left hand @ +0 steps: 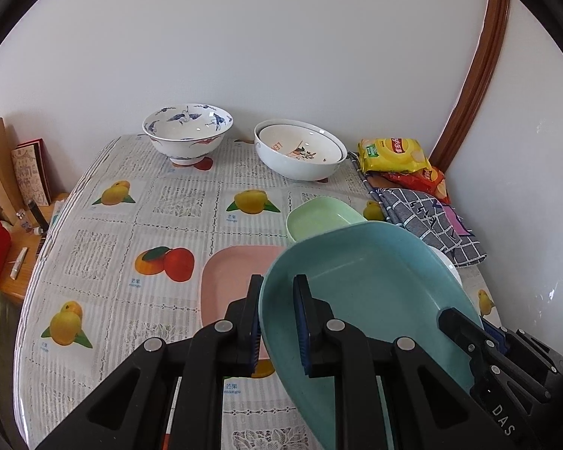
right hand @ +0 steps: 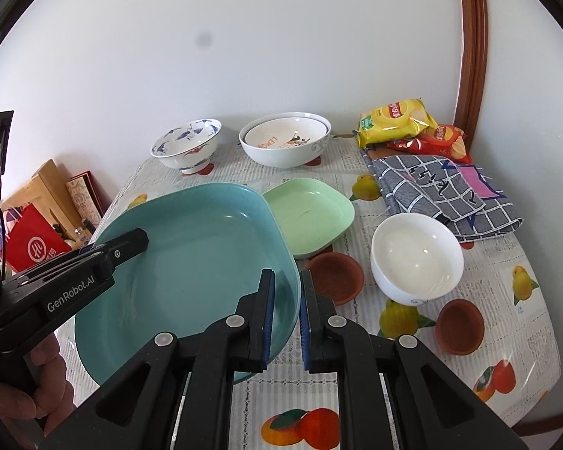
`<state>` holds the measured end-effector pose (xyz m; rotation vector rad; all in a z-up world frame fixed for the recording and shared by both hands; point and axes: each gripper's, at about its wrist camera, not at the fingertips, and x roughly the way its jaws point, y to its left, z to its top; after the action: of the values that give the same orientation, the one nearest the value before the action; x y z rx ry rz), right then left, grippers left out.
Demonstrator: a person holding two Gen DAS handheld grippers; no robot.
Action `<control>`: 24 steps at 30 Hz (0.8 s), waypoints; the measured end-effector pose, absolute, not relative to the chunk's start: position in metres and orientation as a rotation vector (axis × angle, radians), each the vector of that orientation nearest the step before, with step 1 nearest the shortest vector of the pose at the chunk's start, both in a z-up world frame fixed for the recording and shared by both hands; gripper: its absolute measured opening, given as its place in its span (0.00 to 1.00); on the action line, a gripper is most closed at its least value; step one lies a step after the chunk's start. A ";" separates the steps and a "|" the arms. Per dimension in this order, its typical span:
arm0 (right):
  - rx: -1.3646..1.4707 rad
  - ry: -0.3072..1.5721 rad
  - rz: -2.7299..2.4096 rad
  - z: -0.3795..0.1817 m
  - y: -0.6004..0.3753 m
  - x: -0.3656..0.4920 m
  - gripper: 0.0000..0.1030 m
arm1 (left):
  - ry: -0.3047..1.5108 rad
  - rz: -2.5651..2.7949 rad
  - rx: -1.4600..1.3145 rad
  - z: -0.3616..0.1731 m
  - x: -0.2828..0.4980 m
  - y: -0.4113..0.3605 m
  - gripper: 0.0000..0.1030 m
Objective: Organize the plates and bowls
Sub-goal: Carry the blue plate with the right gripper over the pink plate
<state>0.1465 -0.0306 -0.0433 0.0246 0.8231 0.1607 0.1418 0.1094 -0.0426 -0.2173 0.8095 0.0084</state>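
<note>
A: Where's the teal plate [right hand: 191, 262] sitting against the grippers?

B: Between them. The left gripper [left hand: 277, 322] is clamped on one edge of it, one finger under the rim and the other on the inner face. The right gripper [right hand: 286, 315] pinches the opposite edge the same way, rim squeezed between its blue pads

A: So both are grasping, neither let go?

B: Both clenched on that plate. It's held tilted above the tablecloth [left hand: 124, 232], off the surface as far as I can tell

A: What's under or beside it?

B: In the left wrist view a pink plate [left hand: 229, 281] lies flat just below the left gripper's fingers, and a green plate [right hand: 311, 217] lies behind the teal one, partly covered by it

A: And the bowls?

B: A blue-patterned bowl [left hand: 187, 131] and a nested pair of white bowls [right hand: 285, 142] stand at the far edge by the wall, well apart from the grippers. A small white bowl [right hand: 416, 258] stands just right of the right gripper, with two brown saucers [right hand: 334, 277] near it

A: Anything else?

B: A person's hand [right hand: 37, 382] grips the left tool's handle
</note>
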 end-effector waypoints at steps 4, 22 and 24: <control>0.014 0.838 0.169 -0.050 -0.020 0.142 0.12 | 0.823 0.021 -0.228 -0.052 0.136 0.119 0.15; -0.016 0.955 0.225 -0.098 0.016 0.144 0.12 | 0.914 0.094 -0.264 -0.098 0.128 0.154 0.15; -0.015 0.965 0.229 -0.103 0.018 0.146 0.12 | 0.923 0.095 -0.267 -0.102 0.131 0.155 0.15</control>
<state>0.1457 0.0178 -0.1027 -0.0151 0.9651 0.2290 0.1312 0.1554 -0.1021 -0.2668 0.9234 0.0948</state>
